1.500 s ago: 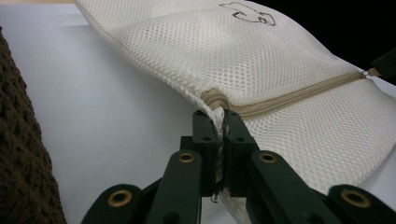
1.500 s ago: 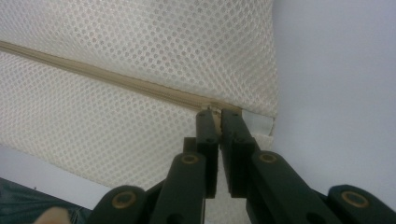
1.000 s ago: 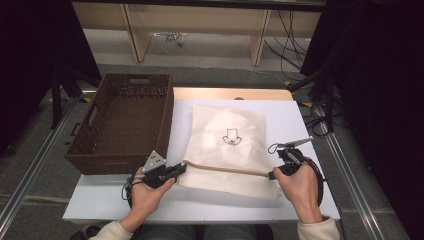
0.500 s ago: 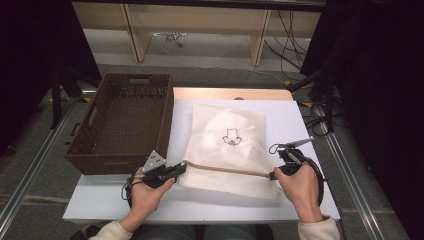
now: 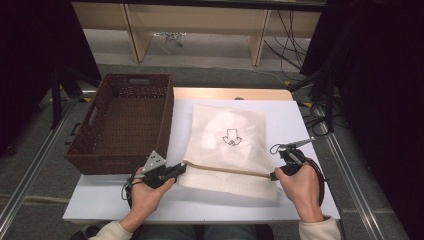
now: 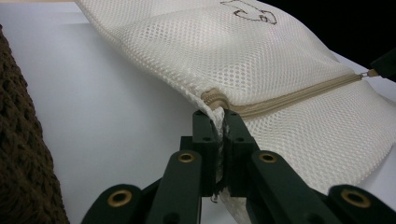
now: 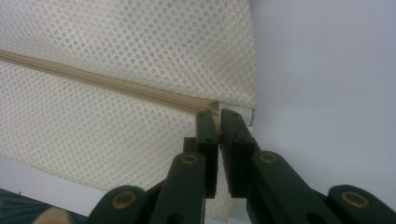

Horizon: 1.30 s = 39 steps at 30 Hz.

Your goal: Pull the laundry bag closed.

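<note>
White table (image 5: 305, 120), basket (image 5: 122, 120) beside bag (image 5: 227, 145)

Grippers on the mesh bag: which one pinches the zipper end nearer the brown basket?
The left gripper, shut on the mesh bag beside the basket; the right gripper holds the far end.

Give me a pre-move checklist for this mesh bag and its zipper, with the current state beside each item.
1. Left gripper clamped on the mesh bag at the zipper's left end: ok.
2. Right gripper clamped at the zipper's right end: ok.
3. Zipper stretched straight between the grippers: ok.
4. Right jaws on the slider pull itself: cannot tell.
5. Bag lies on the table, apart from the basket: ok.
6. Bag has contents: cannot tell.
</note>
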Each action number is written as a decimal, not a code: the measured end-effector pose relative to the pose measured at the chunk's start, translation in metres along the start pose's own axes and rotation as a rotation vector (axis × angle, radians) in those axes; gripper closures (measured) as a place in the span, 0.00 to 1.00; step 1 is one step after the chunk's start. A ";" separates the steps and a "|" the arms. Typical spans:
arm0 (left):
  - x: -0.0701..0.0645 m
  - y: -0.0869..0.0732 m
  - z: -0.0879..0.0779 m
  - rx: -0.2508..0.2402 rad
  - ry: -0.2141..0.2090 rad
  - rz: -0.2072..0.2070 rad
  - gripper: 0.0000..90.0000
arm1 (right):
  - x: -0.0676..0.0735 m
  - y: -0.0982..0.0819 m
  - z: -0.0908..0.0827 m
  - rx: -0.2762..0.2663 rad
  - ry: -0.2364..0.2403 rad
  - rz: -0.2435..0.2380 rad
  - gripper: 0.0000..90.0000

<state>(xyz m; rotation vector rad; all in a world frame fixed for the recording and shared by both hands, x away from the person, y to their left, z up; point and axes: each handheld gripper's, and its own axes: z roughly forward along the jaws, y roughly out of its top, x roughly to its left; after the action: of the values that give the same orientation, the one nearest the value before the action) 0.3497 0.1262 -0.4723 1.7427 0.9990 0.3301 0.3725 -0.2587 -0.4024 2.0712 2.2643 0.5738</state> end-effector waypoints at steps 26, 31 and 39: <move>0.000 -0.003 0.002 0.013 0.001 -0.003 0.95 | -0.004 0.001 0.008 0.024 -0.021 0.014 0.97; 0.000 -0.003 0.003 0.010 -0.001 -0.010 0.95 | -0.005 0.001 0.011 0.027 -0.027 0.001 0.97; 0.000 -0.004 0.004 0.042 -0.006 0.000 0.94 | -0.005 0.002 0.011 0.029 -0.020 0.019 0.97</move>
<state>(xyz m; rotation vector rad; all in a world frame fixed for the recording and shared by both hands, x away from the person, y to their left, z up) 0.3501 0.1245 -0.4778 1.7801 1.0083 0.3059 0.3773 -0.2605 -0.4131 2.1039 2.2580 0.5212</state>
